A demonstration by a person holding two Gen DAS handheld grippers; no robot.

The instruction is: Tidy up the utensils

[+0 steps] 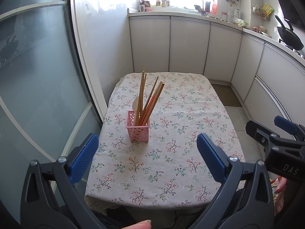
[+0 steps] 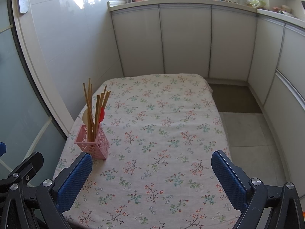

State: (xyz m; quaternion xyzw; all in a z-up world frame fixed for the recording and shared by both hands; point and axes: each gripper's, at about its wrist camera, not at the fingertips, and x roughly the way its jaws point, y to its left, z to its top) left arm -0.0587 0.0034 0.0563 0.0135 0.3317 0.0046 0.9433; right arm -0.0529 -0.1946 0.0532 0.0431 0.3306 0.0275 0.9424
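A floral tablecloth [image 2: 162,133] covers the table in a kitchen lined with white cabinets [image 2: 185,42]. Near its left edge stands a pink perforated holder [image 1: 138,128] with wooden chopsticks [image 1: 142,95] and two spoons upright inside. The left gripper [image 1: 147,145] and right gripper [image 2: 152,164] hang above the cloth, jaws spread wide, empty

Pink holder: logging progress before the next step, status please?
Left gripper and right gripper jaws open, holding nothing. Pink holder upright on tablecloth, chopsticks and spoons inside. Nothing in the way.
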